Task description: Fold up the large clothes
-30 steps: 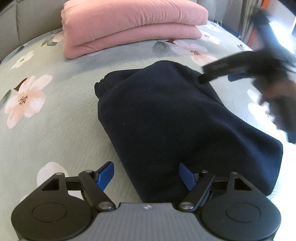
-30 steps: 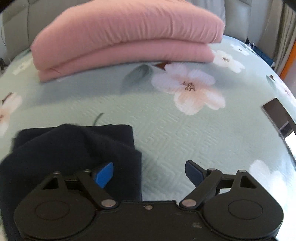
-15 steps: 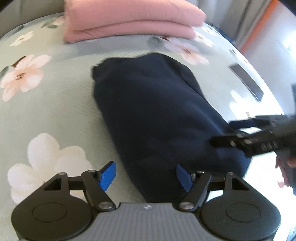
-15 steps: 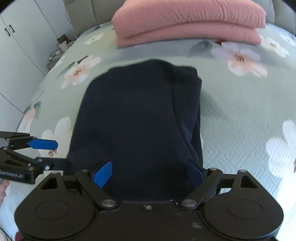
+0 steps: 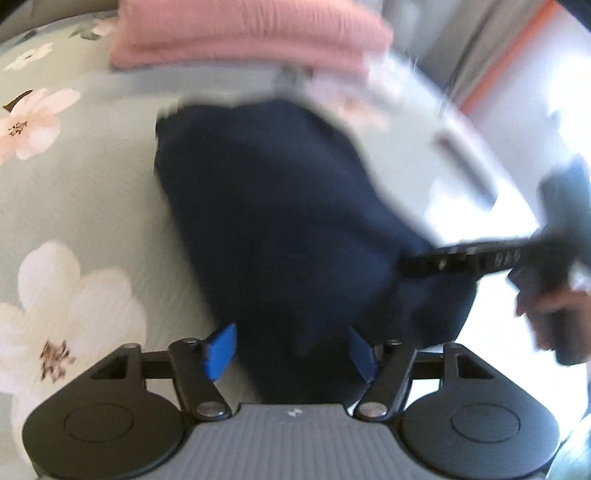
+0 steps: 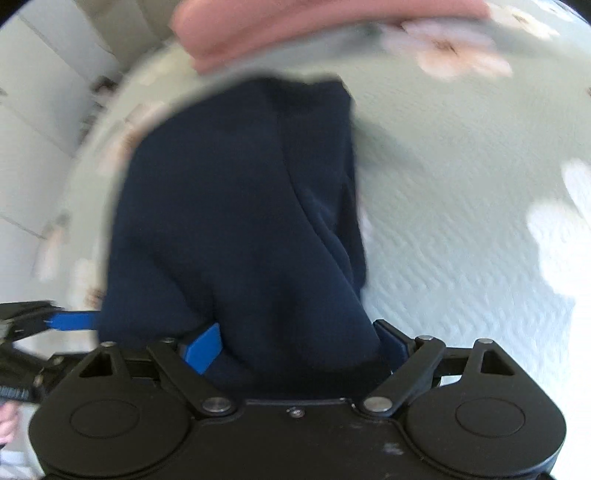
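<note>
A folded navy garment point(image 5: 280, 206) lies on the floral bedspread point(image 5: 92, 192), its length running away from me. My left gripper point(image 5: 291, 352) is open, its blue pads straddling the garment's near left end. The right gripper's finger point(image 5: 461, 258) reaches in from the right over the near right corner, with a hand behind it. In the right wrist view the garment point(image 6: 236, 206) fills the middle. My right gripper point(image 6: 295, 345) is open with the near edge of the cloth between its pads. The left gripper's blue pad point(image 6: 70, 319) shows at the garment's left edge. Both views are blurred.
A stack of folded pink fabric point(image 5: 251, 33) point(image 6: 314, 26) lies at the far side of the bed. A flat dark object point(image 5: 465, 166) rests on the bedspread to the right. White cupboard doors point(image 6: 33, 147) stand beyond the bed's left edge.
The right gripper swung from the garment's far right corner round to its near end. The left gripper shifted a little and rolled, and the garment's near end now lies between both pairs of pads.
</note>
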The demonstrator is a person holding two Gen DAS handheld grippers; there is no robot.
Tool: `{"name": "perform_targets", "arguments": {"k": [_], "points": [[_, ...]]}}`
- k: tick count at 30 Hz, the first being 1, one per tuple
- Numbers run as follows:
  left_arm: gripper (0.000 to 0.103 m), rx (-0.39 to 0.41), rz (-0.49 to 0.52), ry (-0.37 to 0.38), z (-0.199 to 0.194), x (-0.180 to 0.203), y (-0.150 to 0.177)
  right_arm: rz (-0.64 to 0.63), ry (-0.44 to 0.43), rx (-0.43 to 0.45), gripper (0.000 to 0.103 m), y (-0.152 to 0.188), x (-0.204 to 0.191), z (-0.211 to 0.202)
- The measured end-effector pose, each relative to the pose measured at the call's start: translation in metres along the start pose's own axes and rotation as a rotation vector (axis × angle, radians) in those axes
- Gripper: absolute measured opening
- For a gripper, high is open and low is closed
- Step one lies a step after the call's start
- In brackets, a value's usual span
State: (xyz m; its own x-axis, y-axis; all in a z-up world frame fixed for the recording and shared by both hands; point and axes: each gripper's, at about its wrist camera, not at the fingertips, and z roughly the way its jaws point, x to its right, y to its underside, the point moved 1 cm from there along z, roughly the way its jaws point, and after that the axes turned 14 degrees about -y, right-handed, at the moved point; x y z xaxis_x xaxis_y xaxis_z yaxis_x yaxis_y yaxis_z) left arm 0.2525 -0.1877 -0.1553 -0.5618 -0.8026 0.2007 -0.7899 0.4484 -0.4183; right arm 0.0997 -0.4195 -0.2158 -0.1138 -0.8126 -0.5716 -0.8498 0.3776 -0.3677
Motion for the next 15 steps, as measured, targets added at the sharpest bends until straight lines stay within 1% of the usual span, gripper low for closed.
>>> {"name": "perform_targets", "arguments": {"k": [1, 2, 3, 4, 7, 9, 11, 12, 14, 15], "points": [[0.080, 0.034, -0.044, 0.017, -0.005, -0.007, -0.008, -0.014, -0.029, 0.043, 0.103, -0.007, -0.002, -0.008], [0.083, 0.060, -0.083, 0.013, -0.007, -0.015, -0.015, -0.015, -0.051, 0.091, 0.103, -0.016, -0.003, -0.015], [0.083, 0.069, -0.103, 0.000, -0.005, -0.020, -0.021, -0.003, -0.068, 0.125, 0.103, -0.026, -0.003, -0.018], [0.083, 0.062, -0.110, -0.015, -0.002, -0.024, -0.028, 0.019, -0.082, 0.135, 0.103, -0.037, -0.001, -0.016], [0.082, 0.036, -0.138, -0.045, 0.011, -0.039, -0.037, 0.034, -0.097, 0.112, 0.103, -0.059, -0.001, 0.000], [0.082, 0.011, -0.179, -0.038, 0.022, -0.051, -0.039, 0.025, -0.089, 0.085, 0.103, -0.068, -0.003, 0.013], [0.079, -0.020, -0.192, -0.017, 0.034, -0.057, -0.040, 0.017, -0.075, 0.065, 0.103, -0.070, -0.002, 0.024], [0.079, -0.026, -0.186, -0.018, 0.038, -0.057, -0.040, 0.002, -0.064, 0.050, 0.103, -0.070, 0.001, 0.028], [0.080, -0.016, -0.170, -0.009, 0.042, -0.057, -0.040, -0.048, 0.006, 0.040, 0.103, -0.066, 0.003, 0.034], [0.081, -0.012, -0.163, -0.001, 0.044, -0.055, -0.039, -0.063, 0.026, 0.030, 0.103, -0.064, 0.006, 0.037]]}}
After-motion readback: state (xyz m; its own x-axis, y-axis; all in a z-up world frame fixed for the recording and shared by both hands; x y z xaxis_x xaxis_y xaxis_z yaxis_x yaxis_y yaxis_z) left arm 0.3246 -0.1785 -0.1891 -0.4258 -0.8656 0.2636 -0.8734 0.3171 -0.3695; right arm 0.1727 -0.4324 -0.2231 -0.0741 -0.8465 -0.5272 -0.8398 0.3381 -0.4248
